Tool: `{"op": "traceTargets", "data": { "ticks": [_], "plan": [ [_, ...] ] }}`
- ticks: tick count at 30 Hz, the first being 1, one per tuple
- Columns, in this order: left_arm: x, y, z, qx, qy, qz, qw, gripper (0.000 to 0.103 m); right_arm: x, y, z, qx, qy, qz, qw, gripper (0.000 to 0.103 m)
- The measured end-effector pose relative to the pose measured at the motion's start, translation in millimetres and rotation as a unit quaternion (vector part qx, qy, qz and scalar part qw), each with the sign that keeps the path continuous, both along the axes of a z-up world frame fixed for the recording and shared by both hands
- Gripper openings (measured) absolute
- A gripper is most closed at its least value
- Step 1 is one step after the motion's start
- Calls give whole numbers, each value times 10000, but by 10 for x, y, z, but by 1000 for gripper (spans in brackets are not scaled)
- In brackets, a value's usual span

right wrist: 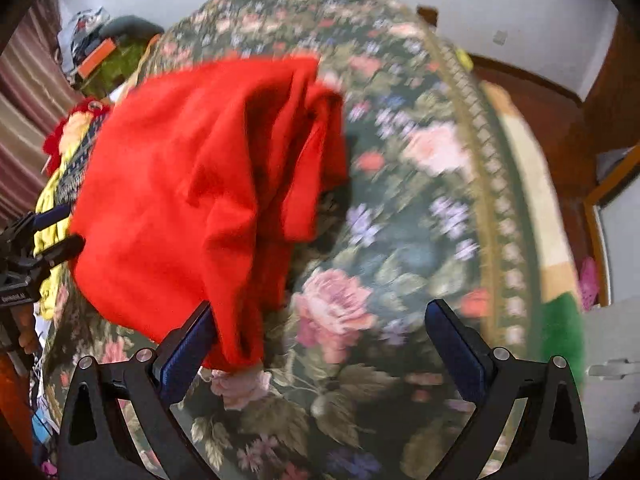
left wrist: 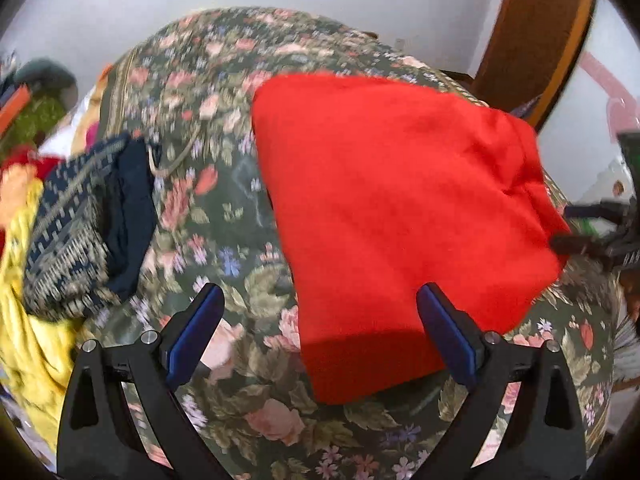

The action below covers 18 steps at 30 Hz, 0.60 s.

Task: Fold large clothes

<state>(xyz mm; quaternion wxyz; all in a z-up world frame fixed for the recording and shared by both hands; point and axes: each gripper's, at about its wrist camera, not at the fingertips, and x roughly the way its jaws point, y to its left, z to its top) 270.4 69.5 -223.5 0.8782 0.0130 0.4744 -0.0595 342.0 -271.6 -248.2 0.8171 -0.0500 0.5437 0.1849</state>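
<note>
A lived-in bedroom at home: a bed under a floral bedspread [left wrist: 224, 240] in dark green with pink roses fills both views, its patterned border [right wrist: 486, 184] running along the right edge. Loose clothes [left wrist: 24, 248] in yellow, navy and red pile up at the left edge. Plain white walls [left wrist: 120, 12], a brown wooden door frame [left wrist: 536, 36] and striped curtains [right wrist: 24, 120] close the room.
</note>
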Motion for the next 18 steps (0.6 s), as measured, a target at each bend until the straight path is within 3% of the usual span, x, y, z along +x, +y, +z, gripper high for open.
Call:
{"op": "traceTargets", "data": {
  "ticks": [5,10,12,15,18],
  "plan": [
    [196,-2,314,226,-481,4,9986,98,138,114,311,550,-411,56,9976,102],
    [684,82,344,-51,-490,241,9985,98,501,406,202,842,-333,56,9959,102],
    [888,104,261,-170,-373,291,9987,98,680,481,84,788,-266,65,9965,102],
    [1151,139,103,43,-304,512,9982,98,1009,416,-115,413,-130,-25,9991,101],
    [1330,228,20,-46,-236,556,9982,99,1166,182,-60,181,-371,-64,9991,101]
  ]
}}
